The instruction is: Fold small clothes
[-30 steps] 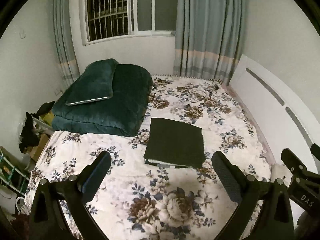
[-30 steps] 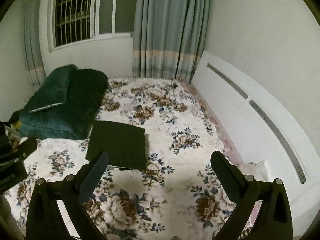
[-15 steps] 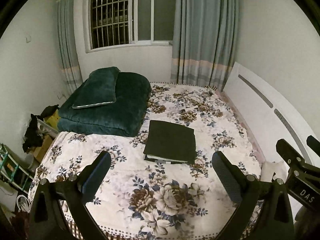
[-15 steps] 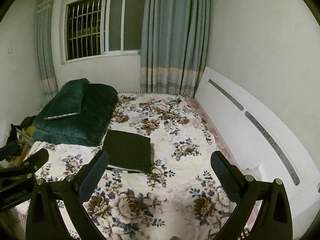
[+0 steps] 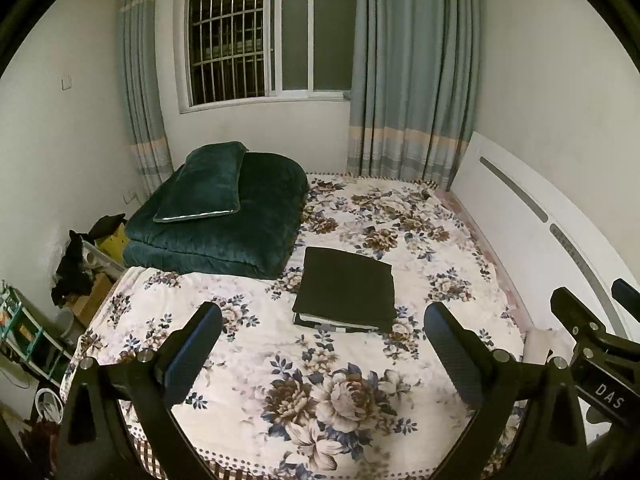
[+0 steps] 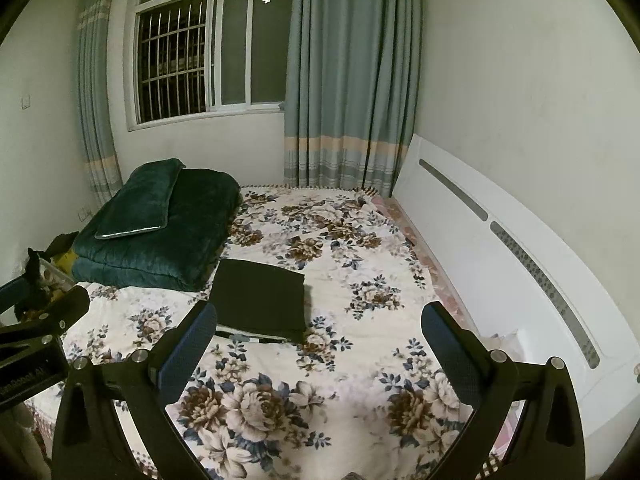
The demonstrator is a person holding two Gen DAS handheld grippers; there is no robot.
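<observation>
A dark folded garment (image 5: 346,288) lies flat as a neat rectangle in the middle of the floral bed sheet (image 5: 320,392); it also shows in the right wrist view (image 6: 259,296). A striped edge shows under its near side. My left gripper (image 5: 322,340) is open and empty, held above the near end of the bed, well short of the garment. My right gripper (image 6: 318,340) is open and empty too, beside the left one. The right gripper's body shows at the right edge of the left wrist view (image 5: 592,344).
A folded dark green quilt (image 5: 224,228) with a green pillow (image 5: 204,184) on top lies at the bed's far left. A white headboard (image 5: 532,232) runs along the right. Clutter and a shelf (image 5: 24,332) stand on the floor at left. Window and curtains are behind.
Both grippers have pulled back and up from the bed; the garment looks smaller and farther, and more of the window and walls shows. Both stay open.
</observation>
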